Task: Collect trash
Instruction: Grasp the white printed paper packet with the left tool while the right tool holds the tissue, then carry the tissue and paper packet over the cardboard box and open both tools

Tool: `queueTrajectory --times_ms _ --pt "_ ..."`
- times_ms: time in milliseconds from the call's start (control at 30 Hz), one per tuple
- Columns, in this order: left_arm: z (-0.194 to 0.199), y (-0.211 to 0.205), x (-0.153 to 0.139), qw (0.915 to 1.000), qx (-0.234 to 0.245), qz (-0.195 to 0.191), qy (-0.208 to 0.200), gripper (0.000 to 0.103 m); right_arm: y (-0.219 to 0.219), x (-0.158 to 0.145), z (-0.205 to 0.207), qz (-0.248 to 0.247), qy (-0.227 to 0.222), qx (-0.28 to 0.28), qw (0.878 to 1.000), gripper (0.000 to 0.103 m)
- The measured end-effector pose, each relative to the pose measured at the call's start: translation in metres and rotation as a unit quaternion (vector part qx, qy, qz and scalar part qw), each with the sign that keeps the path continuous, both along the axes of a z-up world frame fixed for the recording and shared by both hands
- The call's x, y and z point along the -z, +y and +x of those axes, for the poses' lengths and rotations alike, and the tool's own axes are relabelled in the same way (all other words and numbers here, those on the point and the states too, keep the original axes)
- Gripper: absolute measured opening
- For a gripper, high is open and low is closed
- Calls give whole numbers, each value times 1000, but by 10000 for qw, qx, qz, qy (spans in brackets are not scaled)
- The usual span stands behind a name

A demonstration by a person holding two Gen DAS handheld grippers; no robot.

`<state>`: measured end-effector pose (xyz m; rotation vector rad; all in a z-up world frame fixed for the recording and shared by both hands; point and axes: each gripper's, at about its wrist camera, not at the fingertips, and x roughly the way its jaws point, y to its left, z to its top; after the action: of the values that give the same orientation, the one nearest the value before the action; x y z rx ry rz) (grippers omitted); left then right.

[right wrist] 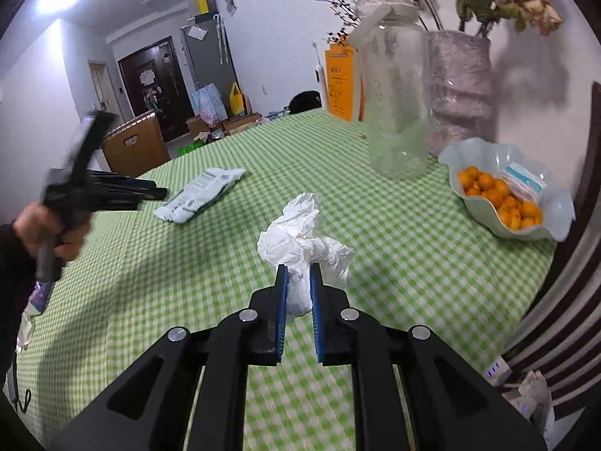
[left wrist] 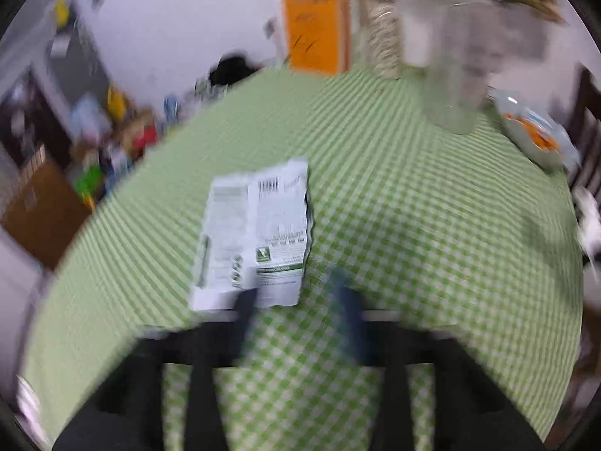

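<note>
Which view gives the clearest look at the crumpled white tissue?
The right wrist view: the crumpled white tissue sits sharp and central, pinched between the right gripper's jaws above the green checked tablecloth. The left wrist view is motion-blurred and does not show the tissue at all.

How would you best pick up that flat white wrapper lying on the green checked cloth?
The wrapper lies flat, so there is no raised bulk to pinch. The near short edge, closest to the open left hand-held gripper, looks best: come down steeply from above on that side, one finger on each face of the edge, probably scraping under it. Its torn right side looks ragged and less dependable.
</note>
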<state>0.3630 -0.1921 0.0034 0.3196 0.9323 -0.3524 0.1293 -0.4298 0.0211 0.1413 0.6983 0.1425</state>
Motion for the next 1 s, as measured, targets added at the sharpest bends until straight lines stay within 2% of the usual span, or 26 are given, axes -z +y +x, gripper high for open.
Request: queueTrajectory --times_ms 67,133,233,267,300,367,400,433,467,500,533,600,667,800,1000 --pt "17 -6 14 9999 -123 -115 34 63 -2 4 -5 20 83 38 10000 12" --pt "41 -26 34 9997 -66 220 70 75 -2 6 -11 27 97 35 9999 12" --pt "64 -41 54 9978 -190 618 -115 77 -3 9 -16 8 143 69 9999 13" --pt "73 -42 61 9977 -246 626 -3 79 -4 11 -17 -6 177 96 9998 13" --pt "79 -38 62 9988 -383 318 45 78 -5 13 -16 -2 214 109 9997 13" --pt "89 -28 64 9964 -735 -158 391 72 -8 19 -13 6 299 139 9995 13" --pt "91 -19 63 9935 -1025 -354 358 59 -9 22 -10 13 344 136 9993 13" --pt "91 -16 63 9931 -1080 -363 285 42 -9 24 -8 16 368 128 9992 13" --pt "91 -14 61 9930 -1056 -426 300 35 -8 27 -3 17 395 119 9991 13" --pt "91 -14 60 9931 -937 -592 376 7 -6 28 0 29 398 92 9992 13" --pt "92 -11 59 9911 -895 -801 568 1 -4 28 1 38 386 63 9992 13" --pt "91 -3 55 9877 -1086 -870 711 0 1 27 3 56 321 -10 9995 13" --pt "80 3 47 9872 -1087 -943 686 0 5 24 5 77 249 -97 9996 13" --pt "53 13 23 9880 -932 -1132 480 0 9 19 9 91 164 -139 9997 13" --pt "-8 11 -24 9921 -502 -1152 -29 0 9 6 -4 90 -39 -138 9999 13"
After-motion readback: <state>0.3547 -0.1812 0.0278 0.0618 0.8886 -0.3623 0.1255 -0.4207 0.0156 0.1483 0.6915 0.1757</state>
